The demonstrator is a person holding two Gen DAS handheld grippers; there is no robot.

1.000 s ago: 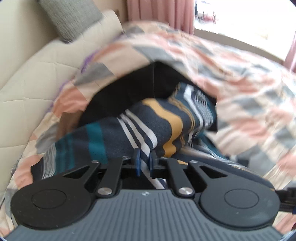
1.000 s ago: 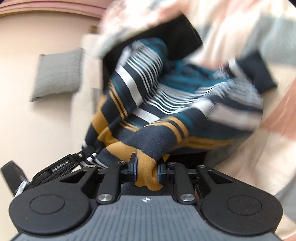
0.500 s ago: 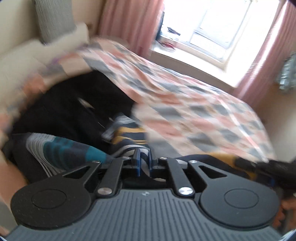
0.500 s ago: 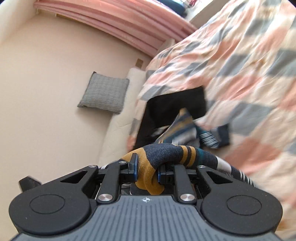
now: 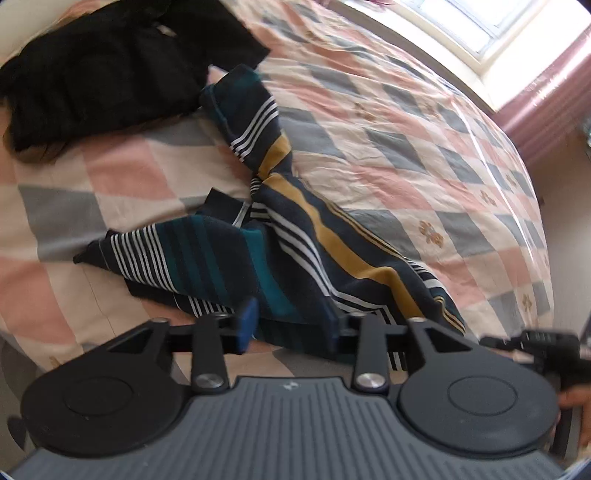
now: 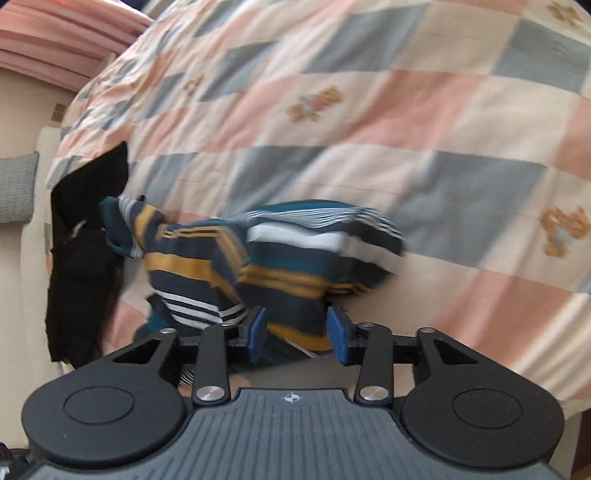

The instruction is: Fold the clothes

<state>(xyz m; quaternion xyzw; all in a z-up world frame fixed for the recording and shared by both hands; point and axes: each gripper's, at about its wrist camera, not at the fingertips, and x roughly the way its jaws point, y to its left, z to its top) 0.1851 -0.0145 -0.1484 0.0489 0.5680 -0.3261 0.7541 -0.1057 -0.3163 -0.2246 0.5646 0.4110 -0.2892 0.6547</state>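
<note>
A striped garment (image 5: 280, 236) in navy, teal, mustard and white lies crumpled on the checkered bedspread (image 5: 406, 147); it also shows in the right wrist view (image 6: 258, 258). My left gripper (image 5: 290, 328) is open, its blue pads apart with the garment's near edge lying between them. My right gripper (image 6: 297, 334) is open too, its jaws standing either side of a fold of the garment without pinching it. A black garment (image 5: 110, 62) lies beyond the striped one, also seen in the right wrist view (image 6: 81, 258).
The bedspread (image 6: 406, 129) has pink, grey and cream diamonds. A bright window (image 5: 480, 22) and pink curtains (image 5: 546, 110) stand past the bed. A grey cushion (image 6: 14, 192) leans on a cream headboard. The other gripper (image 5: 543, 343) shows at the right.
Both grippers have opened and let go of the striped garment, which has dropped onto the bedspread near the front edge, away from the black garment.
</note>
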